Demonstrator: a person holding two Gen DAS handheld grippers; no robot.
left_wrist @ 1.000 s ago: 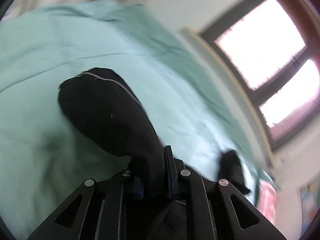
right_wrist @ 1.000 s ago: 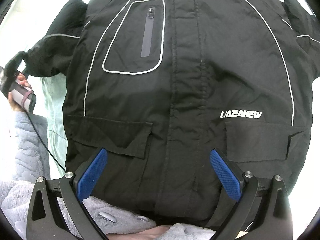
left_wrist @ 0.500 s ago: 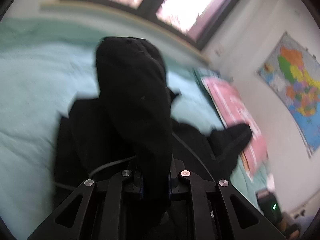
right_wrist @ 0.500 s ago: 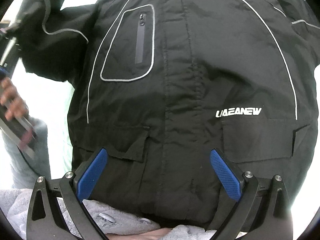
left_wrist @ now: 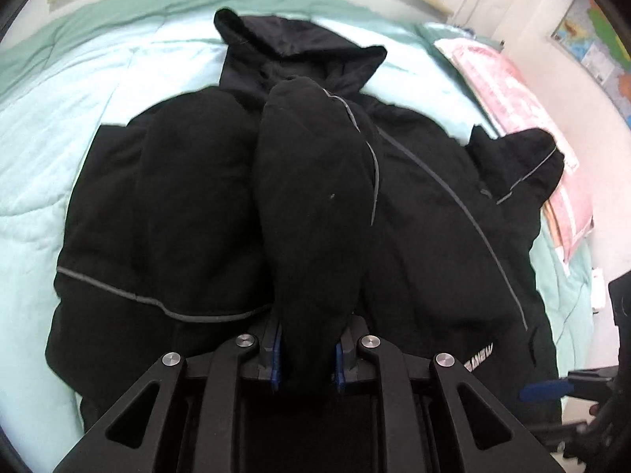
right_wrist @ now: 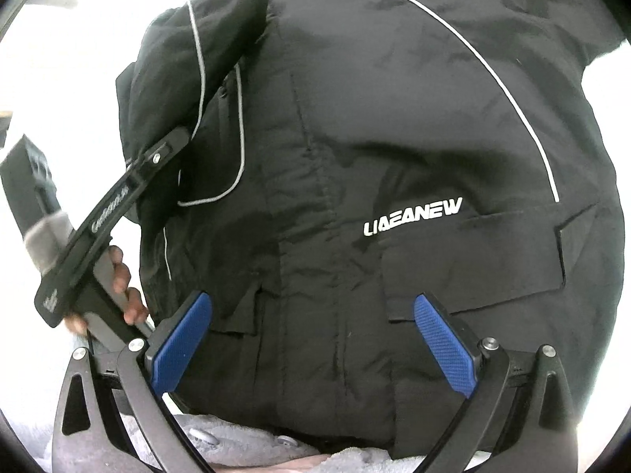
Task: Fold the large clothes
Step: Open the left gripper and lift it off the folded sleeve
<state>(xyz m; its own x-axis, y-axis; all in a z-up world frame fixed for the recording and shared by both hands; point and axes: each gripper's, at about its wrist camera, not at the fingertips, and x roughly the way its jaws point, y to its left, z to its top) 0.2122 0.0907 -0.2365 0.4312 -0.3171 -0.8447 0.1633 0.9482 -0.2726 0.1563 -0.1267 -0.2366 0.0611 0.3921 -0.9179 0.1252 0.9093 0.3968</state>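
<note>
A black jacket lies face up on the bed, hood at the far end. My left gripper pinches the end of its left sleeve, which is laid lengthwise over the chest. The jaws are opening, with the cloth still between the blue pads. In the right wrist view the same left gripper comes in from the left with the sleeve in it. My right gripper hangs open above the jacket's lower front, near the white logo, holding nothing. Its blue pad shows at the left view's right edge.
A mint-green quilt covers the bed. A pink pillow lies at the far right beside the other sleeve. A map hangs on the wall. A hand and grey fleece clothing are close below.
My left gripper swung the sleeve from out over the quilt onto the jacket's chest and rolled as it went. My right gripper drifted slightly over the jacket front and stayed open.
</note>
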